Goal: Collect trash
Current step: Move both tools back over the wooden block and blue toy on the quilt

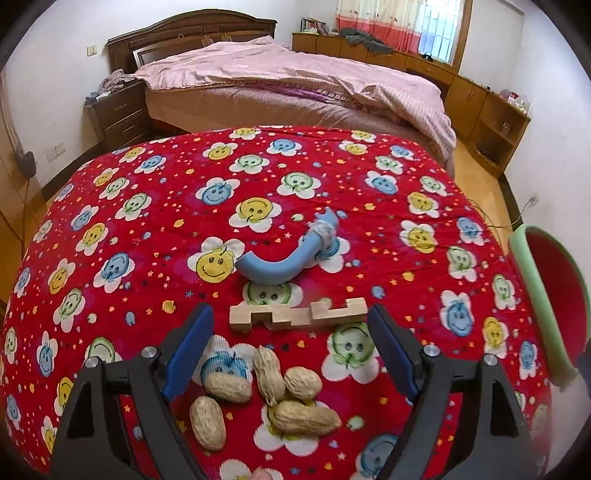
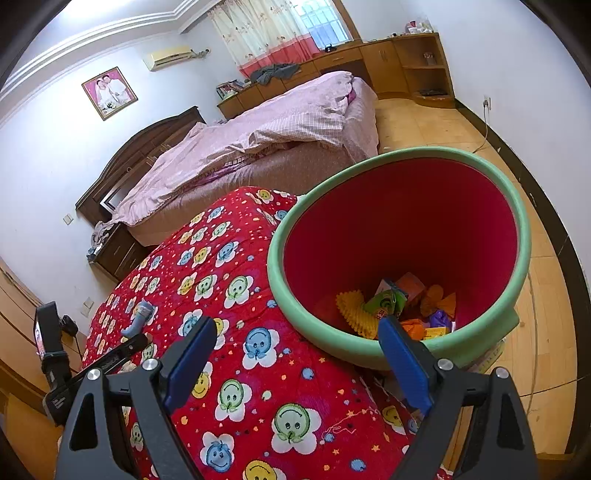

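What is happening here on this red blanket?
A person is collecting trash with two handheld grippers. The left gripper is open above five peanuts, holding nothing; a wooden block and a blue curved piece lie beyond. The right gripper, also open and empty, points toward the bin, which already holds scraps.

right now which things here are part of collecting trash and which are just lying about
For the job: peanuts, wooden block, blue tube, bin, left gripper, right gripper.

Lying about: bed, nightstand, framed photo.

Home bedroom, made bed [image 1: 295, 85] with pink quilt, wooden nightstand [image 1: 118, 114], curtained window [image 1: 406, 26]
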Demonstrator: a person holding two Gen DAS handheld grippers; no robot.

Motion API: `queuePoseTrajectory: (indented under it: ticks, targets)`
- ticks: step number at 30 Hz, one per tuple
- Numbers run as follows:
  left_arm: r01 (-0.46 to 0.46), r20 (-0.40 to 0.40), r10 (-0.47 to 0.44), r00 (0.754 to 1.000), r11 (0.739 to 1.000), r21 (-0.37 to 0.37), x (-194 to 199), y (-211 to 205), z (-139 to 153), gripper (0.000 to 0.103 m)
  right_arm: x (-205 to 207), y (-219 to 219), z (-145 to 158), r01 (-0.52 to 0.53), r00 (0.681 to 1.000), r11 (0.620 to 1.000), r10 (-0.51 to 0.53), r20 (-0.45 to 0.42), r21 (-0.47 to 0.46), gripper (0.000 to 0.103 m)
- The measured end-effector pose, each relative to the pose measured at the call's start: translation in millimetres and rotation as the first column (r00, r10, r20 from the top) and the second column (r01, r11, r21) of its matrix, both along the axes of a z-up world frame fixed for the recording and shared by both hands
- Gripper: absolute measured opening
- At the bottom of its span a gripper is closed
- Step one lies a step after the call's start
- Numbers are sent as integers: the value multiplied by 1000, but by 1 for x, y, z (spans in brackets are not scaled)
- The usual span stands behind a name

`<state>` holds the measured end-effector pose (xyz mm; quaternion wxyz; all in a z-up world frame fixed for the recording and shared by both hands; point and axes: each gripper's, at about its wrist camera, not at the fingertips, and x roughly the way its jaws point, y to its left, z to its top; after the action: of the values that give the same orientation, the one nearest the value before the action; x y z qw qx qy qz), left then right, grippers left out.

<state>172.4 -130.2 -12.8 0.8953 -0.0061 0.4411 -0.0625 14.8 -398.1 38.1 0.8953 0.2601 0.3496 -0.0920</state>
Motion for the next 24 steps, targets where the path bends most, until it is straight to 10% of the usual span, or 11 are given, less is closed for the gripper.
queuePoseTrajectory:
  ticks: [24]
  targets:
    - [-63,35,65,997,997,-40,-17,54,28,75,27,43,12,-141,990,989,142,26,-32,92]
